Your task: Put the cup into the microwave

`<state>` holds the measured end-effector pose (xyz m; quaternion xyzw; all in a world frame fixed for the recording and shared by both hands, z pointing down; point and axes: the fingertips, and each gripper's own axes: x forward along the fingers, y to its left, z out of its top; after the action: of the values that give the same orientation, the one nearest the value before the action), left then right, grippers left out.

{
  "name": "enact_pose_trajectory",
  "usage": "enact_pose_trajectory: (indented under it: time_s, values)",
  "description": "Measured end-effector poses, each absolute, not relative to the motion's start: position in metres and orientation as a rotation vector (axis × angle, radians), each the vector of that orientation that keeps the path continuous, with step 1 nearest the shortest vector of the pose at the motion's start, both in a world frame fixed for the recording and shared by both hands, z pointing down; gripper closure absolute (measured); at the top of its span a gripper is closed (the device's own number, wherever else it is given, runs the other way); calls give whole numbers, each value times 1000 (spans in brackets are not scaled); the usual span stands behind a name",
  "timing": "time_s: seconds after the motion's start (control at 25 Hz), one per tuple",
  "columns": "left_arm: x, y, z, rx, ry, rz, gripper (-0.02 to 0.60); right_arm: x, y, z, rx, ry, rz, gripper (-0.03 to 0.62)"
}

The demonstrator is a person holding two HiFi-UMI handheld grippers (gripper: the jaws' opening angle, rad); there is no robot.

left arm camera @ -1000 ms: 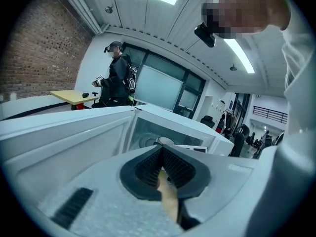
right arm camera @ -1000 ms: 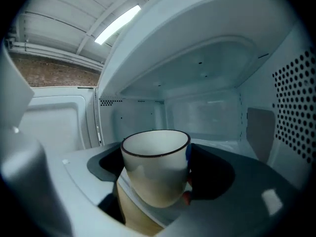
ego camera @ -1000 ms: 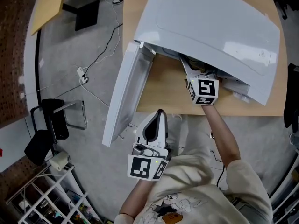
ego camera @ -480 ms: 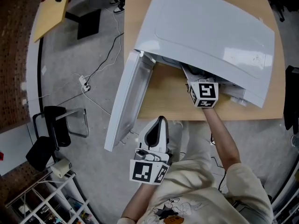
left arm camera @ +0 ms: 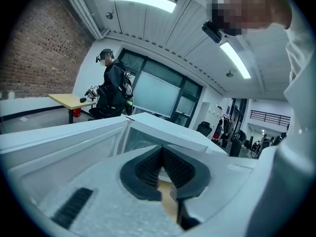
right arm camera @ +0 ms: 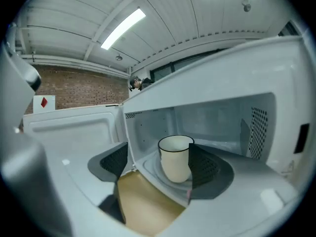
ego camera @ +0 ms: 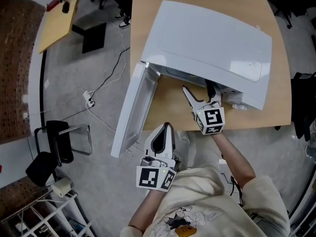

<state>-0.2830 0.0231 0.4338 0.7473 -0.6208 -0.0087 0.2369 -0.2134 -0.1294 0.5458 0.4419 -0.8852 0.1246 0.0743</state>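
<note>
The white microwave (ego camera: 207, 43) stands on a wooden table (ego camera: 173, 102) with its door (ego camera: 133, 110) swung open to the left. In the right gripper view the cream cup (right arm camera: 175, 157) with a dark rim stands upright on the turntable inside the cavity (right arm camera: 222, 122). My right gripper (ego camera: 197, 90) hangs in front of the opening; its jaws are wide apart and closing slightly, with nothing between the pads, and the cup is beyond them (right arm camera: 159, 176). My left gripper (ego camera: 167, 127) is shut and empty by the table's near edge, pointing at the microwave (left arm camera: 163, 127).
The open door (left arm camera: 64, 142) stands out over the table's left edge. On the grey floor lie cables (ego camera: 89, 95), a black chair (ego camera: 54, 132) and a wire shelf (ego camera: 44, 211). A person (left arm camera: 111, 90) stands by a yellow table (ego camera: 57, 19) further off.
My right gripper has drawn back out of the microwave's opening toward the table's near edge, jaws still wide. The cup stays inside. The left gripper has barely shifted.
</note>
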Motion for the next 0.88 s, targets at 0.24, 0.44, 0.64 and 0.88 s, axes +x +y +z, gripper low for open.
enact_pose_trajectory:
  time_s: [0.24, 0.44, 0.64, 0.88]
  values:
    - [-279, 23, 421, 2081, -1689, -72, 583, -202, -79, 496, 1223, -2698, 453, 375]
    - [-276, 26, 414, 2100, -1669, -98, 583, -188, -50, 445, 1226, -2714, 426, 588]
    - [-270, 29, 417, 2133, -1630, -72, 583, -191, -13, 422, 1171, -2714, 377, 588]
    - [-255, 32, 421, 2178, -1567, -62, 581, -185, 17, 426, 1184, -2685, 352, 589]
